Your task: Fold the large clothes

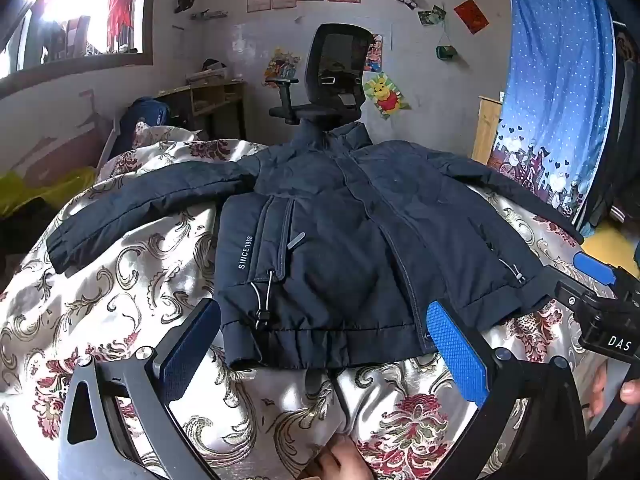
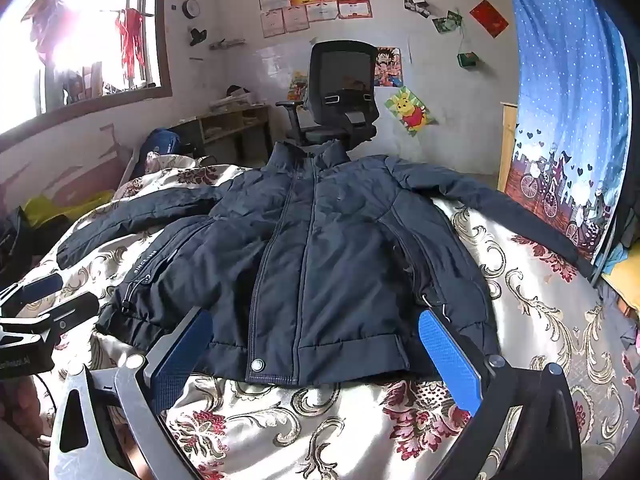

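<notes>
A dark navy padded jacket (image 1: 344, 240) lies flat and zipped on the bed, collar away from me, both sleeves spread out to the sides. In the right wrist view the same jacket (image 2: 320, 264) fills the middle. My left gripper (image 1: 324, 344) hovers wide open just before the hem, over its left half, with nothing between the blue pads. My right gripper (image 2: 316, 356) is also wide open, just before the hem near the zipper's snap. The right gripper (image 1: 600, 304) shows at the right edge of the left wrist view.
The bed is covered by a cream floral quilt (image 1: 132, 280). A black office chair (image 1: 332, 76) stands behind the collar, a wooden desk (image 1: 208, 100) to its left. A blue curtain (image 1: 560, 92) hangs at the right. Fingers of a hand (image 1: 340, 460) show at the bottom.
</notes>
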`<state>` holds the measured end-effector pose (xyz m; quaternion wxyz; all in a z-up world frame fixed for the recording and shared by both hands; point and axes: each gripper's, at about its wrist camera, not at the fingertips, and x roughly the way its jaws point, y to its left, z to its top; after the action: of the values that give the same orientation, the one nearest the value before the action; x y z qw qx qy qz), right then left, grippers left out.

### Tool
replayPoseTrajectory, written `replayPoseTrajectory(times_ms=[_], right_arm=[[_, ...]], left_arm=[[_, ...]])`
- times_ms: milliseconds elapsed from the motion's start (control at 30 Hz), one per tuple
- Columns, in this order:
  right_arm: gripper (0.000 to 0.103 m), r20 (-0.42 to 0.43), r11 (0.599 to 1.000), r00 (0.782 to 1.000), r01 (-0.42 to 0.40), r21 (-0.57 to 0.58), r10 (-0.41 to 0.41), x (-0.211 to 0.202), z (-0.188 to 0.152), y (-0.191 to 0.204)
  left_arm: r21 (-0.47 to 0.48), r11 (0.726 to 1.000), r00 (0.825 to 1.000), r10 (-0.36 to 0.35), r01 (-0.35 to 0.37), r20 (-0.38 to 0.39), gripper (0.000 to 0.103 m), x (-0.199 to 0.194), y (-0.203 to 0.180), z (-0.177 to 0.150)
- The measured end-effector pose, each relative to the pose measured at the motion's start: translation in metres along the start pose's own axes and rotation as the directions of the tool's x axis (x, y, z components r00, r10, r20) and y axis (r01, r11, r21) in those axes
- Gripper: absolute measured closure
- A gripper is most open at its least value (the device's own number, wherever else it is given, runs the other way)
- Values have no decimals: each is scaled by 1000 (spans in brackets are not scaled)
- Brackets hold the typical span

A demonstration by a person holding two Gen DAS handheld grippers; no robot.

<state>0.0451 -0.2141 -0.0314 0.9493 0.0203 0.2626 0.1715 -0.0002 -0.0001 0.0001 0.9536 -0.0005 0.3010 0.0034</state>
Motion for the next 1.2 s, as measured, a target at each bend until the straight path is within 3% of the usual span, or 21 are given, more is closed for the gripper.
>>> replayPoseTrajectory(times_ms=[1200], right_arm=[[0, -2, 1000, 1000, -2, 4, 2, 1, -1, -2]], left_arm=[[4, 1000, 1000, 1, -1, 0, 2, 0, 0, 0]])
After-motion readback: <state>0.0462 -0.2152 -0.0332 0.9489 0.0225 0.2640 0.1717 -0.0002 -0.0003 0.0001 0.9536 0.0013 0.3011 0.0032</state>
